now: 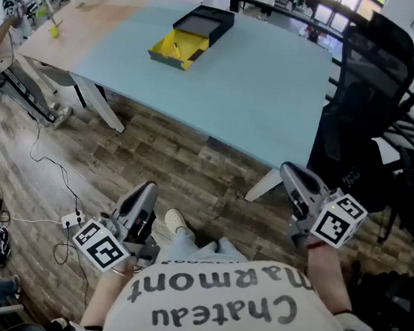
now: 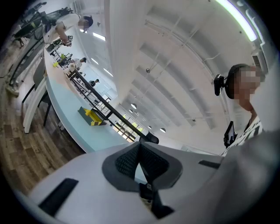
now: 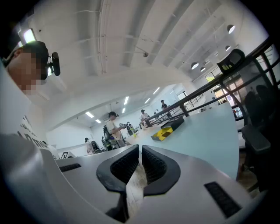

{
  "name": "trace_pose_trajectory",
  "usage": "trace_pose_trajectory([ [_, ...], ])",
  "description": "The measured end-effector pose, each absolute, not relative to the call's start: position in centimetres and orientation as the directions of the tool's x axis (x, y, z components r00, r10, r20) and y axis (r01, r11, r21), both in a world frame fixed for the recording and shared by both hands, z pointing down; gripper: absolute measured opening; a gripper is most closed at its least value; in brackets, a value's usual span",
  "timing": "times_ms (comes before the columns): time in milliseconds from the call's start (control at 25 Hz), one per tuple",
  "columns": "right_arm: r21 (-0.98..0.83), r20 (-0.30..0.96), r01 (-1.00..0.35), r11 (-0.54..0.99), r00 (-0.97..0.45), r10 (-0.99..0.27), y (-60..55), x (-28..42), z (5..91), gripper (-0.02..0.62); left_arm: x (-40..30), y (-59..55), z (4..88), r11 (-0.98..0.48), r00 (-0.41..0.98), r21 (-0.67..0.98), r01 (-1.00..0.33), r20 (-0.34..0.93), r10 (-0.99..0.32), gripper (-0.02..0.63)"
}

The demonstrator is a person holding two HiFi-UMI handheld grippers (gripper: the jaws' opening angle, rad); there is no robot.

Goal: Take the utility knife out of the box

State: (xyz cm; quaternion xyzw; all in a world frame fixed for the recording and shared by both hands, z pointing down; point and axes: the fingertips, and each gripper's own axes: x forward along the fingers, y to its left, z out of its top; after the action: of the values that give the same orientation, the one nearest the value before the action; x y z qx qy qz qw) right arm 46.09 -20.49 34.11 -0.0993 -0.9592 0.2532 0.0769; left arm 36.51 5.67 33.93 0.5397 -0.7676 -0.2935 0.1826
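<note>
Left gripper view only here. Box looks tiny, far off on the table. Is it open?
Observer: Yes. In the head view, the yellow tray is slid partway out of the black sleeve, toward the table's near edge. I can't make out the knife.
Operator: Right tool?
Observer: The right tool has its jaws together, with nothing between them.
Operator: Is it near the table?
Observer: No. It and the left tool are both over the wood floor, short of the table edge.
</note>
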Motion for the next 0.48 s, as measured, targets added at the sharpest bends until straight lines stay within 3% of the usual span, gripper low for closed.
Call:
trace_pose_trajectory([
  [480, -0.492, 0.130, 0.101, 0.864, -0.973, 0.188, -19.5, 40.6, 34.4, 0.049, 29.5, 5.9, 33.0, 0.222, -0.330, 0.606, -0.763, -0.071, -0.941, 0.003],
])
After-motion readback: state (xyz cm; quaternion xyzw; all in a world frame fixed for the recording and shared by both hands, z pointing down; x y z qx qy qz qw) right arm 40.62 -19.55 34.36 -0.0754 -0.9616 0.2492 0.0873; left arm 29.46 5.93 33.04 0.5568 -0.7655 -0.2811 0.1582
